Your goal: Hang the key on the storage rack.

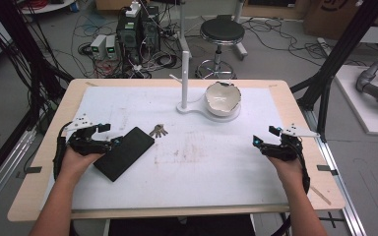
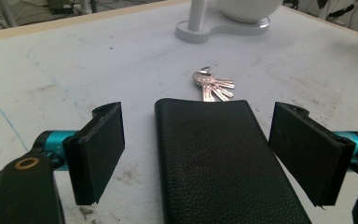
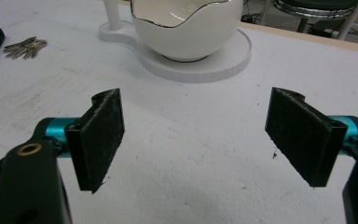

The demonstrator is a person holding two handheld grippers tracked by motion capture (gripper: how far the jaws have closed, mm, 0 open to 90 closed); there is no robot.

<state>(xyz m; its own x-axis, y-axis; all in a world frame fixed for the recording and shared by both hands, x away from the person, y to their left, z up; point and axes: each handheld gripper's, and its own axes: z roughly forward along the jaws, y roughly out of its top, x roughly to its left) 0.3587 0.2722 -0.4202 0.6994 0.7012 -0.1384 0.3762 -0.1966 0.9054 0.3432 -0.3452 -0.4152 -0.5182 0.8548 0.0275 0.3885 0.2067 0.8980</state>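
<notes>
— On the white mat (image 1: 187,167), where is your left gripper?

— At about nine o'clock on the table (image 1: 39,196). My left gripper (image 2: 198,154) has its jaws spread wide, and the black leather case (image 2: 223,163) lies flat between them, a gap of mat showing on either side. I am gripping nothing; the pads stand clear of the case's edges.

— And beyond the case?

— At its twelve o'clock end, a bunch of keys (image 2: 213,86) fans out just past the rim; I cannot tell whether they touch it. From the high view the case (image 1: 124,153) lies slantwise, keys (image 1: 158,131) at its one o'clock corner.

— Your other hand?

— My right gripper (image 3: 193,140) sits at three o'clock on the mat, jaws likewise apart, bare mat between them. Ahead of it, at twelve o'clock, stands the white bowl (image 3: 186,25) with a wavy dark-edged rim, resting on a round white base (image 3: 214,63) that joins an upright post (image 1: 184,78).
</notes>
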